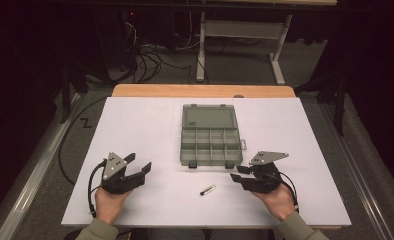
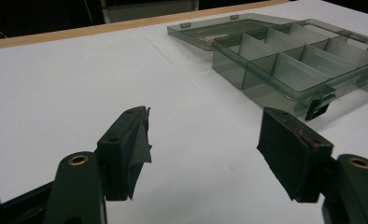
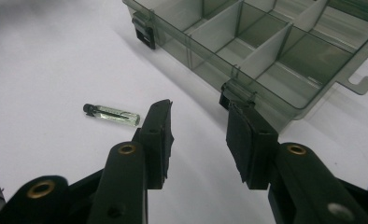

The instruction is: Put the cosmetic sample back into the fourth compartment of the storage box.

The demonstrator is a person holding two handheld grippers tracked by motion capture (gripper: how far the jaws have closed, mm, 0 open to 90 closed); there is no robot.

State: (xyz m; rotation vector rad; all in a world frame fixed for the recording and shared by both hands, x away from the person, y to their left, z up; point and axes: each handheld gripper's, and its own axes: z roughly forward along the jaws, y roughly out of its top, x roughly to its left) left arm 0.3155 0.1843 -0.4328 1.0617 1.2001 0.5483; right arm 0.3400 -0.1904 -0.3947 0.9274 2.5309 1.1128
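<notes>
Black-padded right tongs [image 3: 198, 135] stood partly apart and empty, low over the white table [image 1: 135, 125], jaws aimed toward the organiser box [image 3: 266, 42]. Glass vial [image 3: 112, 114] lay flat just left of them, long axis crosswise to the jaws, nearer this hand. Left tongs [image 2: 205, 149] stood wide apart, empty.

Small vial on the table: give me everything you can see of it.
The vial is a slim clear tube, glass or plastic by its look, with a black cap at one end and a dark strip showing inside. It lies on its side on the white table, alone, in front of the open organizer box and apart from it. The right gripper is beside it with open jaws, not touching it.
</notes>
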